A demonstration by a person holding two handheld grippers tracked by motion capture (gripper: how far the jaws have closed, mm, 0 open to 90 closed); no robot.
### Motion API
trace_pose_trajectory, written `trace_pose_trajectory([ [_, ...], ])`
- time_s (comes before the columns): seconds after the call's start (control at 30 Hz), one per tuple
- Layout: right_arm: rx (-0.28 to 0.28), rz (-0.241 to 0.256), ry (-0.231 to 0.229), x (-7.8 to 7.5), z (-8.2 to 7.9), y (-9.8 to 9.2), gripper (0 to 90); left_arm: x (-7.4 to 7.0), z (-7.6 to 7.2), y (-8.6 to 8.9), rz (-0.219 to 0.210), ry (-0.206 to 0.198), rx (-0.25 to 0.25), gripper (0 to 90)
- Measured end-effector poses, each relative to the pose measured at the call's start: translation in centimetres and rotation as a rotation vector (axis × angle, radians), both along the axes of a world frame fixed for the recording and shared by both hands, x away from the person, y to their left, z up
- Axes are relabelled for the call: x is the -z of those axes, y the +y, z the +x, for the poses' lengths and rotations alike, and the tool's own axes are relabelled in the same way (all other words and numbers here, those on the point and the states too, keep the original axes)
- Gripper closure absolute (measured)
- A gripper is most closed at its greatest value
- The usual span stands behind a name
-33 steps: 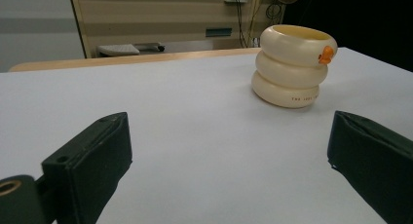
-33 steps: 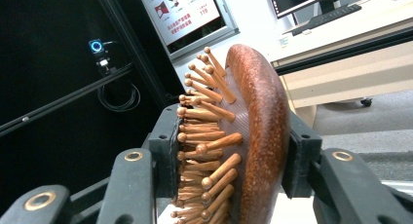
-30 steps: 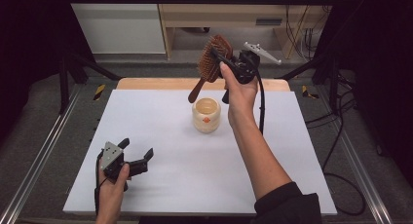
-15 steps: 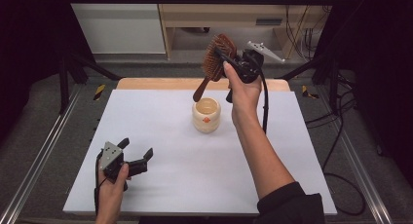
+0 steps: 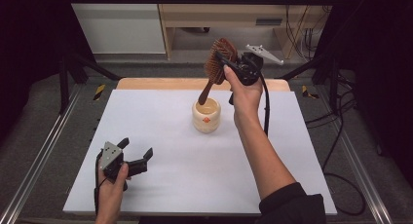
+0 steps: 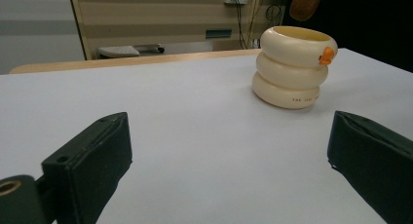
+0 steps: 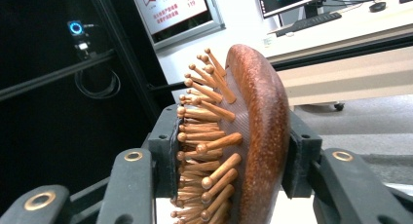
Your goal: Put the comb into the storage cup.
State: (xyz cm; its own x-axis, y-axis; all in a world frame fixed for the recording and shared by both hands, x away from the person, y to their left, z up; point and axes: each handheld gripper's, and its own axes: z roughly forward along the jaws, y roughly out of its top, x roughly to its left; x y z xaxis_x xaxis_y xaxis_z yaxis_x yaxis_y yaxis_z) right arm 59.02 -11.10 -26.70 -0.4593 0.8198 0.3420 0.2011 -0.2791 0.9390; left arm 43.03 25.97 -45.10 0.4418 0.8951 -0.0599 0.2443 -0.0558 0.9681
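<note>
holding the wooden hairbrush (image 5: 220,57) by its head, the right gripper (image 5: 233,68) is clamped tight. i'd lower the handle straight into the cream cup (image 5: 206,115). left gripper (image 5: 134,156) rests wide apart.

The right gripper (image 5: 228,63) now sits a little higher and farther toward 12 o'clock than a second ago, its jaws clamped on the head of the wooden hairbrush (image 5: 220,56). The brush tilts more steeply, with its head shifted toward 1 o'clock and its handle tip now hanging just over the 12 o'clock rim of the cream ringed cup (image 5: 206,116), where earlier it lay off toward 11 o'clock of the cup. The right hand (image 5: 246,95) rises with it.
</note>
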Motion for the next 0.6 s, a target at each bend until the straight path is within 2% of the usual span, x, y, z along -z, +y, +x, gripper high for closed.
trace_pose_trajectory([
  [0.6, 0.015, -0.061, 0.031, 1.9, 0.4, -0.3, 51.4, 0.0, 0.0, 0.0, 0.002, -0.003, 0.001, 2.5],
])
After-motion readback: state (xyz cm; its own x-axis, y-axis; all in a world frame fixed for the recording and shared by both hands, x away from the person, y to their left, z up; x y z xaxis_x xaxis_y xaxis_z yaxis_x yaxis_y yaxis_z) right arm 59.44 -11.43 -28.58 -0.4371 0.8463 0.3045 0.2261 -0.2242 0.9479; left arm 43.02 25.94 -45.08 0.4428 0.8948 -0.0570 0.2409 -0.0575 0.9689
